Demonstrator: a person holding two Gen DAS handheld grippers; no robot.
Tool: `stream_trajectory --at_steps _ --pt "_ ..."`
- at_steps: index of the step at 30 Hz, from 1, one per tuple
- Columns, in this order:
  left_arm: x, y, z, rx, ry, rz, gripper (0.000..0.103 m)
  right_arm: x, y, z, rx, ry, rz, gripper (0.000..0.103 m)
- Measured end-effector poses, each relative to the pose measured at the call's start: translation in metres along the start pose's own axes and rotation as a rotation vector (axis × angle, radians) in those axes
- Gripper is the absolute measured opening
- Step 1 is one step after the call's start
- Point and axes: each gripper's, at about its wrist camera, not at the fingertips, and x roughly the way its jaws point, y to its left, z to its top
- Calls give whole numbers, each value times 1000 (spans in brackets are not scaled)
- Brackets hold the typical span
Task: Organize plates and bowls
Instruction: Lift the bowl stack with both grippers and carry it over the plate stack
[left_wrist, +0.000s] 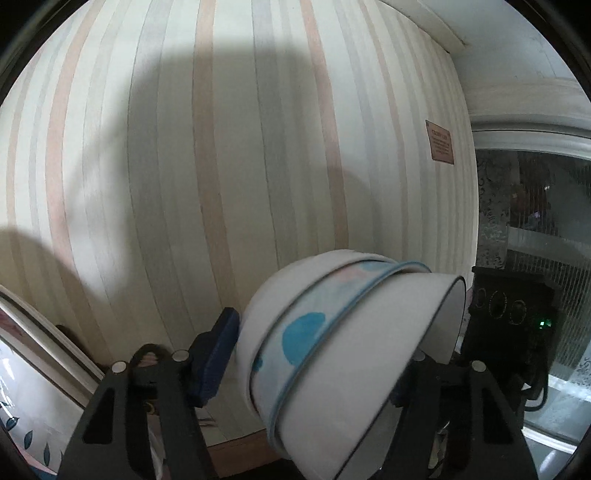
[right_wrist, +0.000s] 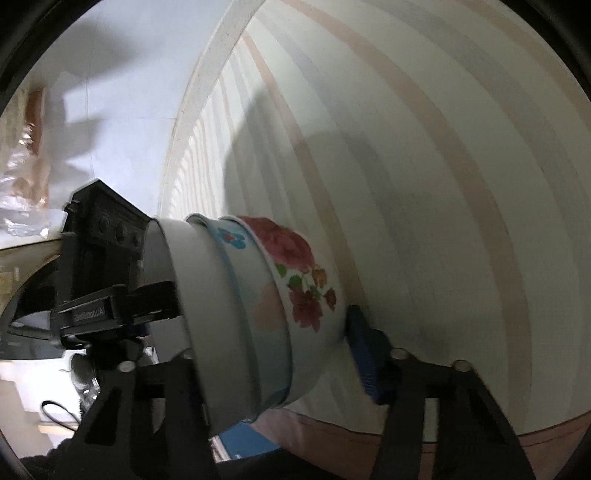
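Observation:
A nested stack of three bowls is held in the air between both grippers, tipped on its side. In the left wrist view the stack (left_wrist: 332, 354) shows a plain white bowl, a pale bowl with blue dots and a white bowl with a dark rim. My left gripper (left_wrist: 314, 365) is shut on it, one blue pad (left_wrist: 214, 362) against the base. In the right wrist view the stack (right_wrist: 258, 314) shows a bowl with red flowers, a blue-trimmed bowl and a white one. My right gripper (right_wrist: 280, 350) is shut on it, with a blue pad (right_wrist: 364, 354) at the base.
A wall with pale pink and grey stripes (left_wrist: 229, 166) fills both views close ahead. A small brown plaque (left_wrist: 439, 142) hangs on it. A black device with a green light (left_wrist: 509, 314) stands at the right by a window. The other gripper's black body (right_wrist: 107, 291) shows at left.

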Motion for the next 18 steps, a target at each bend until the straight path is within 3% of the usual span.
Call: stream_trajectory --at_steps 7,18 --pt "-5 -2 -5 -25 -10 12 64 5 12 4 -17 9 -21 56" --pt "-44 6 -13 -29 -69 15 64 7 46 11 -42 28 -9 56"
